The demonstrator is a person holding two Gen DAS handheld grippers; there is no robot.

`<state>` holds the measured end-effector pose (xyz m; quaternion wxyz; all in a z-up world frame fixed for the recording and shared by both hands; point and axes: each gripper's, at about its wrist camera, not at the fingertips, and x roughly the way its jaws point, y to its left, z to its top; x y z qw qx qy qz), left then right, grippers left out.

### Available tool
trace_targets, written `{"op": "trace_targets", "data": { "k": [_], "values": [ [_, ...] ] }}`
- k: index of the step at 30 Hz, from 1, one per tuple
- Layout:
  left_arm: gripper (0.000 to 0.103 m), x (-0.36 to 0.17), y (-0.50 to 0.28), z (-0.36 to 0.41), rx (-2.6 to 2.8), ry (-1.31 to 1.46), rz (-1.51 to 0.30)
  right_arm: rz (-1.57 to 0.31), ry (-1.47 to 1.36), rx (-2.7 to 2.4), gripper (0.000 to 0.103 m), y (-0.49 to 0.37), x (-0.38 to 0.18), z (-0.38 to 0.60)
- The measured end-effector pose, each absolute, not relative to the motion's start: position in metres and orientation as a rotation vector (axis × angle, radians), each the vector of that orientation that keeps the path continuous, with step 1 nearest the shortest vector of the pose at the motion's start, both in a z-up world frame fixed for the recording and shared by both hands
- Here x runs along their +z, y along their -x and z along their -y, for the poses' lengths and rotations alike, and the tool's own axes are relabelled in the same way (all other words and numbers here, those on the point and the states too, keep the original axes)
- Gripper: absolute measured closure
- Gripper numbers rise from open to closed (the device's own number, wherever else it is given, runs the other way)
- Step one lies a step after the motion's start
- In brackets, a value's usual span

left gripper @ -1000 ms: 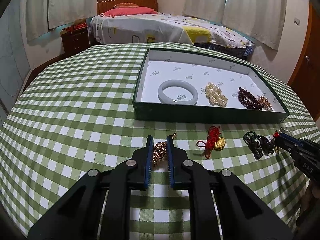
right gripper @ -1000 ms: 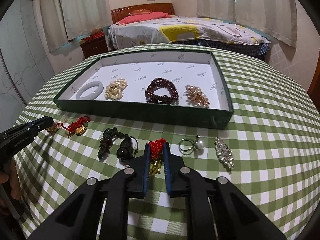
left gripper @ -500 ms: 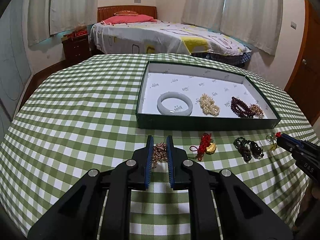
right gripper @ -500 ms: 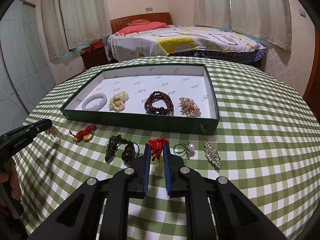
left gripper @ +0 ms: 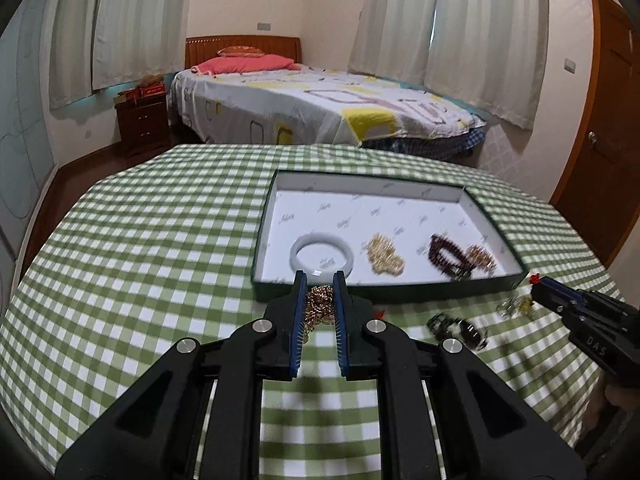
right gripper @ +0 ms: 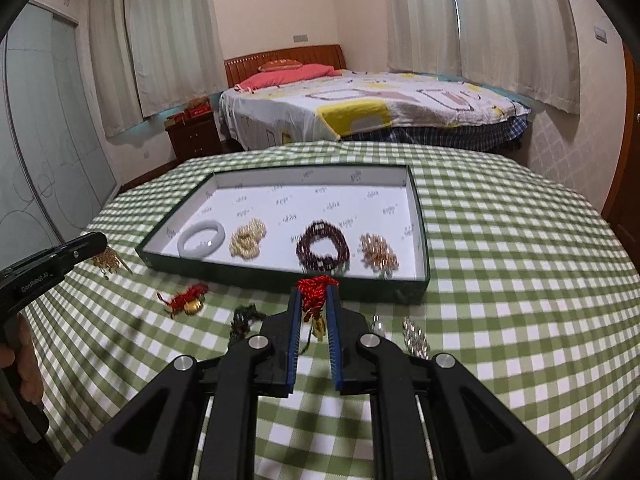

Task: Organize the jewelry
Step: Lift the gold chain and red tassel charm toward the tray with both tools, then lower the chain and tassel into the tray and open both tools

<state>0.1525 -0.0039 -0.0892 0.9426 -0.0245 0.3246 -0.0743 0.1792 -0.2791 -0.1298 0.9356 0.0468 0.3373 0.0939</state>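
Observation:
My left gripper (left gripper: pixel 319 280) is shut on a gold chain (left gripper: pixel 318 308) and holds it above the cloth, near the front wall of the green tray (left gripper: pixel 400 292). My right gripper (right gripper: pixel 314 286) is shut on a red knotted charm (right gripper: pixel 316 294) with a gold pendant hanging below, lifted near the tray's front wall (right gripper: pixel 280 278). The tray holds a white bangle (right gripper: pixel 201 238), a pearl bracelet (right gripper: pixel 248 238), a dark red bead bracelet (right gripper: pixel 322 246) and a rose-gold chain (right gripper: pixel 378 250).
On the green checked tablecloth (right gripper: pixel 500 240) lie a second red charm (right gripper: pixel 186 300), a dark green cord piece (right gripper: pixel 244 316), a pearl ring (right gripper: pixel 376 324) and a crystal brooch (right gripper: pixel 416 338). A bed (right gripper: pixel 360 104) stands beyond the table.
Both grippers have risen from the table, each with its piece of jewelry, and moved towards the tray's front wall.

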Motion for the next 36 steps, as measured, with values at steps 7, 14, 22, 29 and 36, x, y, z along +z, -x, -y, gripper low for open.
{"op": "trace_targets", "data": {
  "k": [7,14,22,29,36],
  "values": [
    [0.09,-0.065,-0.171,0.018,-0.191,0.049,-0.601,-0.623,-0.091,0.193,0.09,-0.198,-0.104,0.28],
    [0.09,-0.045,-0.208,0.031,-0.199,0.038,-0.534,-0.558,-0.089,0.177,0.09,-0.226,-0.084,0.285],
    [0.09,-0.046,-0.258,0.04,-0.184,0.037,-0.515,-0.527,-0.073,0.151,0.09,-0.265,-0.08,0.29],
    [0.09,-0.082,-0.309,0.048,-0.162,0.004,-0.595,-0.584,-0.066,0.136,0.09,-0.304,-0.107,0.296],
    [0.09,-0.122,-0.351,0.048,-0.142,-0.013,-0.733,-0.698,-0.06,0.135,0.09,-0.335,-0.142,0.301]
  ]
}}
